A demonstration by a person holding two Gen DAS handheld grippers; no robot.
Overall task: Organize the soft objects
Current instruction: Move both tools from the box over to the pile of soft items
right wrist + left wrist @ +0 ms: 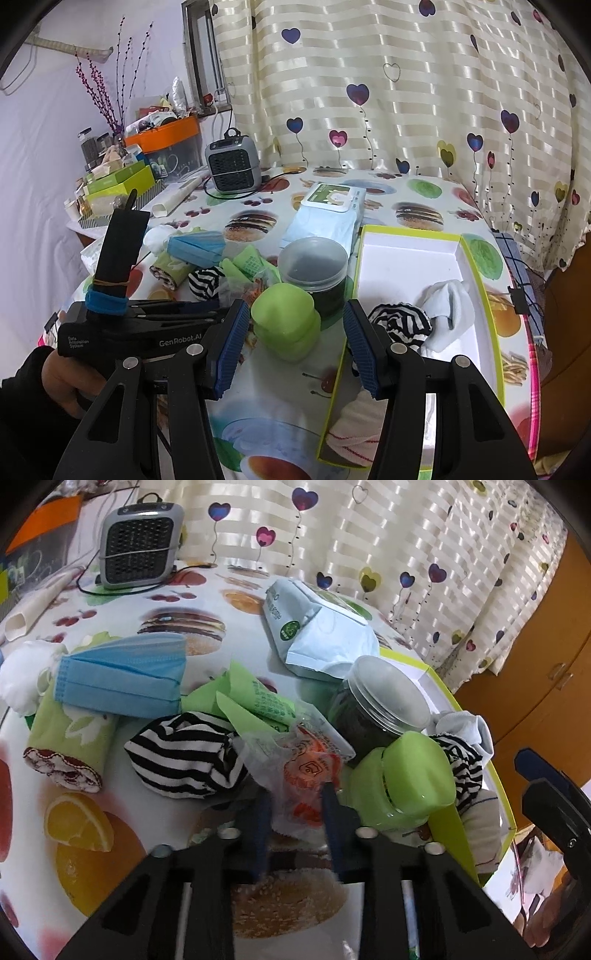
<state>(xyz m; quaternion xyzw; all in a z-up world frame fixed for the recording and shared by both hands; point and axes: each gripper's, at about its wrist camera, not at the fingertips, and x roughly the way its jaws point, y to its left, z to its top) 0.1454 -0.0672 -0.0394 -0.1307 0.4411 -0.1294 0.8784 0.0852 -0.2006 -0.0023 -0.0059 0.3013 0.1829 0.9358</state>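
My left gripper [297, 808] points down into the pile, and its blue fingers [330, 805] are shut on a crinkly clear packet with orange print [306, 771]. Left of it lie a black-and-white striped sock ball [184, 757], a rolled green towel [70, 738] and a blue face mask [122, 683]. My right gripper [295, 314] hovers open and holds nothing, level with a green bottle [286, 321]. A white box with a green rim [406, 254] holds a second striped sock ball [400, 321], a white sock [450, 306] and a white cloth with red stripes [354, 435].
A dark jar with a clear lid [380, 698] and a green sachet [255, 698] crowd the packet. A wet-wipes pack [325, 210] lies behind them. A small grey heater [232, 166] with its cable stands at the back, and stacked boxes [122, 181] fill the far left corner.
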